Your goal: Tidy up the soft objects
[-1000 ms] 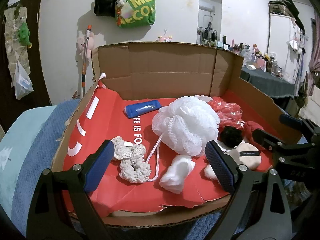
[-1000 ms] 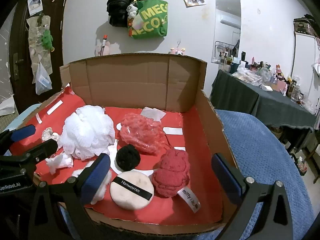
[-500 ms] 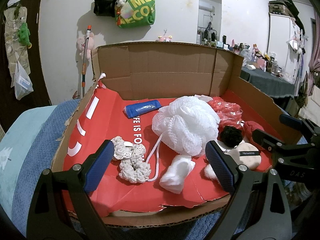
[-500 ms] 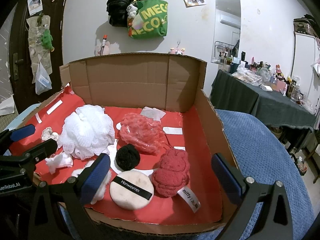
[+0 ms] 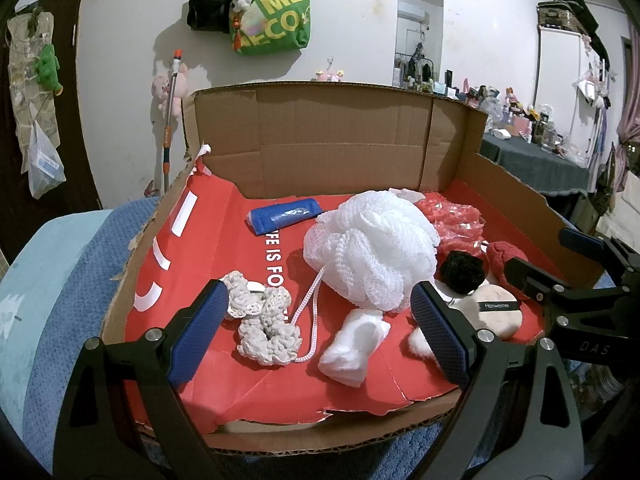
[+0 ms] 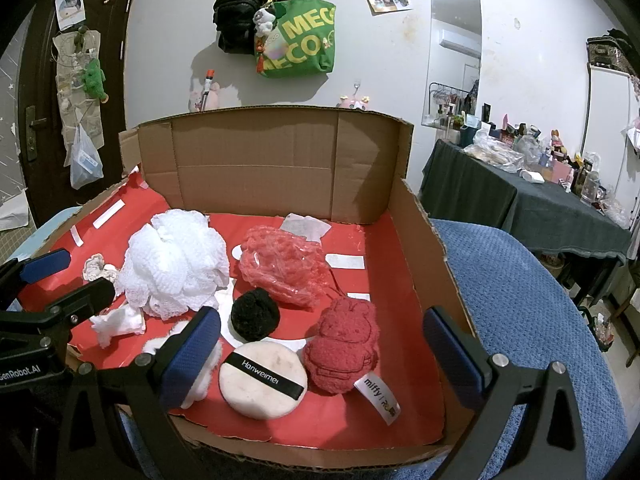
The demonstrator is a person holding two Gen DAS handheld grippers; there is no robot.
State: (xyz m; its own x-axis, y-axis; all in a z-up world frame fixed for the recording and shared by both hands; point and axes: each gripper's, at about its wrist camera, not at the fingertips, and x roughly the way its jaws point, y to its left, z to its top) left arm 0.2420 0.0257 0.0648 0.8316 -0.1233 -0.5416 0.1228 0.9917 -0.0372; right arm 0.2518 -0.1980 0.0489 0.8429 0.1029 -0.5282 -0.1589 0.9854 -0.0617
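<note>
Change: none that I can find; against the frames from a second and half a second ago, both grippers and every soft thing sit in the same places.
Meaning for the task: a pause; the scene fits soft things already gathered in the box as well as ones waiting to be sorted.
Left gripper (image 5: 320, 316): spread wide, holding nothing, hovering at the box's near edge.
Right gripper (image 6: 320, 344): spread wide, empty, at the near edge toward the right corner.
Cardboard box (image 6: 420, 240): red-lined, carrying everything.
Near edge: grey scrunchie (image 5: 268, 330), white wad (image 5: 354, 346), powder puff (image 6: 262, 384), red plush (image 6: 344, 346).
Middle: black pompom (image 6: 254, 314), white bath pouf (image 5: 372, 246).
Toward the far wall: red bagged bundle (image 6: 282, 266), blue packet (image 5: 286, 216) at the far left.
</note>
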